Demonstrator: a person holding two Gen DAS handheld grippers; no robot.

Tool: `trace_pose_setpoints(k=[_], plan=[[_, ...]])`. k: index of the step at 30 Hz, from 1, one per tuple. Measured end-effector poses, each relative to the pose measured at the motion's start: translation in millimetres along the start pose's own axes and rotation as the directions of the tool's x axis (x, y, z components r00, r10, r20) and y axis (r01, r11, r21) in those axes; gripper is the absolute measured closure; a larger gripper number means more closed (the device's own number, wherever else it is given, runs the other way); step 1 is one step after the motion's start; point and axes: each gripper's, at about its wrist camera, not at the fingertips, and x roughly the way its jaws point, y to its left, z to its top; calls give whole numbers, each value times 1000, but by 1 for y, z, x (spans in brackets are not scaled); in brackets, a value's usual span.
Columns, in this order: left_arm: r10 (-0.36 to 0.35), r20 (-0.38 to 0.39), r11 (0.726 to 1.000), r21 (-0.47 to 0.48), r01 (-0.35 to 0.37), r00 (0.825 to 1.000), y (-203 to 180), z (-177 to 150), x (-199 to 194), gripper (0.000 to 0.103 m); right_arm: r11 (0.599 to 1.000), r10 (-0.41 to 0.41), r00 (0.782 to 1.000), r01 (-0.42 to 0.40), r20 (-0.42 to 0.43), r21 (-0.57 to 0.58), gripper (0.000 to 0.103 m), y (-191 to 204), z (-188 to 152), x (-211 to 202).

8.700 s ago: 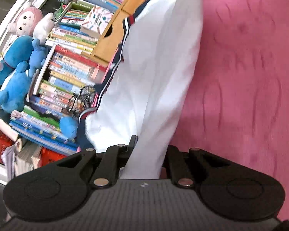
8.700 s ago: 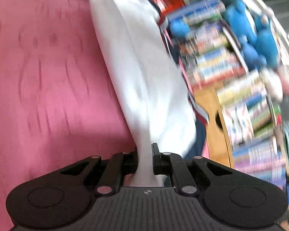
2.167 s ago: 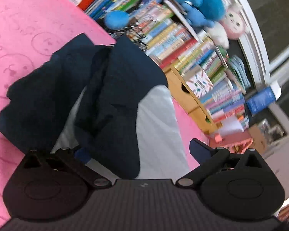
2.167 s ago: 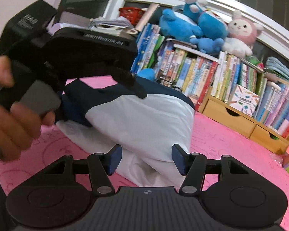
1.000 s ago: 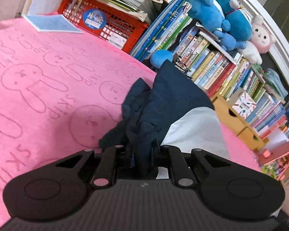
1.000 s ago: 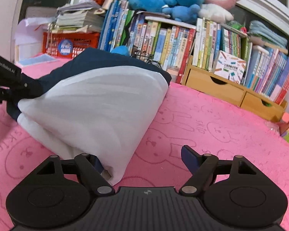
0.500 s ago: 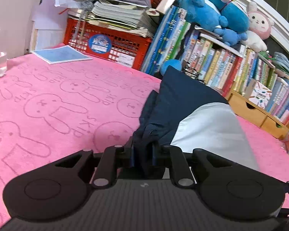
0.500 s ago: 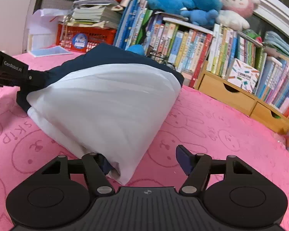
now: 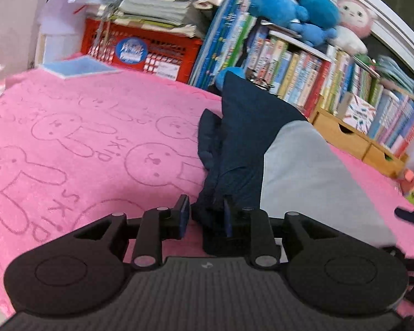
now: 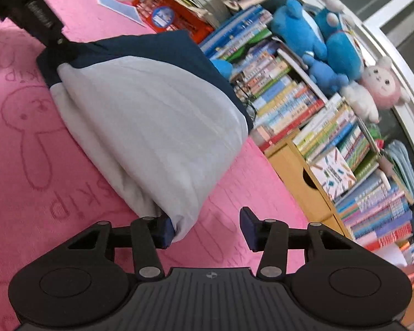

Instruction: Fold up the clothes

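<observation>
A folded white and navy garment (image 9: pixel 284 154) lies on the pink rabbit-print towel (image 9: pixel 69 138). In the left wrist view my left gripper (image 9: pixel 204 216) is open, its fingers apart with a bunch of the navy cloth (image 9: pixel 220 176) lying loose between them. In the right wrist view the garment (image 10: pixel 157 121) shows as a white bundle with a navy top. My right gripper (image 10: pixel 205 227) is open at the bundle's near corner, which rests against its left finger (image 10: pixel 162 229). The left gripper (image 10: pixel 30 16) shows at the garment's far end.
A row of books (image 9: pixel 289 63) and blue and pink plush toys (image 9: pixel 298 2) line the back. A red crate (image 9: pixel 140 47) with papers stands at the back left. Wooden drawers (image 10: pixel 298 176) sit beside the towel. A blue sheet (image 9: pixel 80 69) lies on the towel's far edge.
My left gripper has opened and let go of the navy cloth it was pinching. My right gripper stays open and has tilted at the garment's corner.
</observation>
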Motion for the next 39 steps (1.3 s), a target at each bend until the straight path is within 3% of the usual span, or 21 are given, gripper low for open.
trace_pose_setpoints(k=[6,12,15,17,20,25,27,29,32,33,34,35,36,39], plan=[[-17,7,1000,13,17,1000,-3,-6,-6,75,1000,-16,1000,17,-7,19,54,1,-7,-5],[20,38,997,71,-23,999,-11,-12,-7,76,1000,-17,997,18,78,-6,54,23,10,-5],[25,47,995,96,-30,999,-13,-14,-7,76,1000,-29,999,30,44,-7,54,20,5,0],[23,51,993,115,-28,998,-15,-16,-8,69,999,-40,999,40,10,25,39,3,-12,4],[19,55,989,143,-27,998,-17,-18,-8,67,994,29,1000,-28,1,108,39,-17,-25,-7],[-4,30,992,124,1,1000,-11,-13,-7,67,998,-15,1000,17,27,-63,38,1,-17,-26],[-18,24,992,122,15,1000,-8,-12,-8,67,1000,16,998,-15,52,-19,37,-1,-9,-32],[-14,21,992,127,11,1000,-8,-12,-9,67,993,98,991,-103,92,58,36,-6,1,-37],[-6,25,992,123,3,1000,-9,-13,-10,67,948,230,957,-262,176,182,36,-21,20,-41],[-4,26,993,121,1,1000,-9,-13,-10,67,926,251,947,-295,200,234,37,-27,28,-38],[0,27,993,121,-3,1000,-10,-13,-10,67,900,270,938,-326,220,288,50,-34,35,-34],[3,27,993,120,-6,1000,-10,-13,-10,67,870,291,928,-358,232,339,73,-40,45,-25],[5,25,993,118,-8,1000,-11,-13,-10,67,849,305,924,-373,229,375,82,-45,55,-13],[5,25,992,124,-8,1000,-10,-13,-11,67,791,345,913,-407,216,457,84,-57,87,27]])
